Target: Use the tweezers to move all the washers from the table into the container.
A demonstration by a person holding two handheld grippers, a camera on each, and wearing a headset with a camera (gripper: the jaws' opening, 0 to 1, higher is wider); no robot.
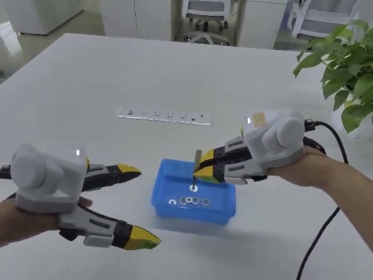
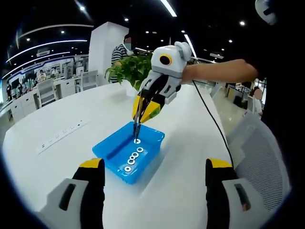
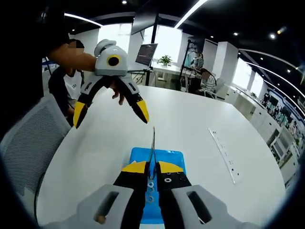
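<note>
A blue container [image 1: 169, 178] sits on the white table between my grippers, with several washers [image 1: 189, 202] lying in a row in it. My right gripper [image 1: 205, 171] is shut on thin metal tweezers [image 1: 197, 166], which point down into the container. One washer [image 1: 193, 188] is at the tweezer tips; I cannot tell whether it is pinched or resting. The left gripper view shows the tweezers [image 2: 137, 125] over the container [image 2: 109, 149]. My left gripper [image 1: 140, 204] hovers open at the container's left, holding nothing. The right gripper view shows it [image 3: 110, 117] beyond the tweezers [image 3: 152, 145].
A white power strip [image 1: 163, 115] lies further back on the table. A potted plant [image 1: 344, 76] stands at the right edge. A black cable [image 1: 326, 224] trails from the right gripper. Office chairs [image 1: 204, 14] stand past the far edge.
</note>
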